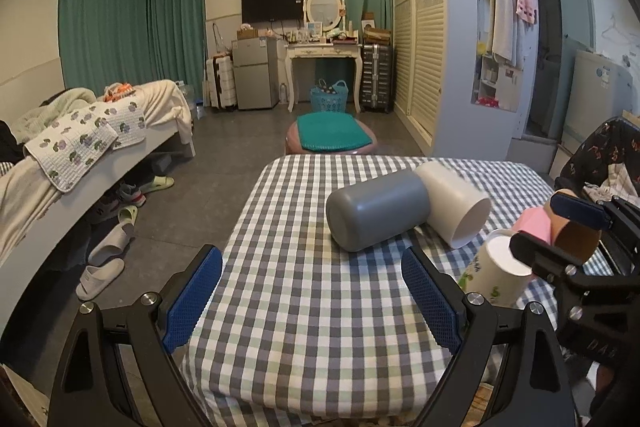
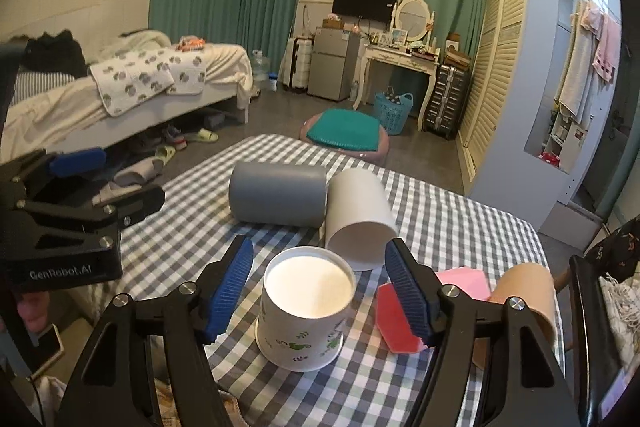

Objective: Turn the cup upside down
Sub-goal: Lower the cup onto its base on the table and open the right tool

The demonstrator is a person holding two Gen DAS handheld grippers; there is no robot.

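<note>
A white paper cup with green prints stands upside down on the checked table, its flat base up. My right gripper is open, its blue pads on either side of the cup and apart from it. The cup also shows in the left wrist view, partly behind the right gripper. A grey cup and a white cup lie on their sides, touching, at mid table. My left gripper is open and empty over the near table.
A pink cup lies on its side and a brown cup stands at the right of the table. A bed, slippers and a pink stool stand beyond the table. A chair is at the right.
</note>
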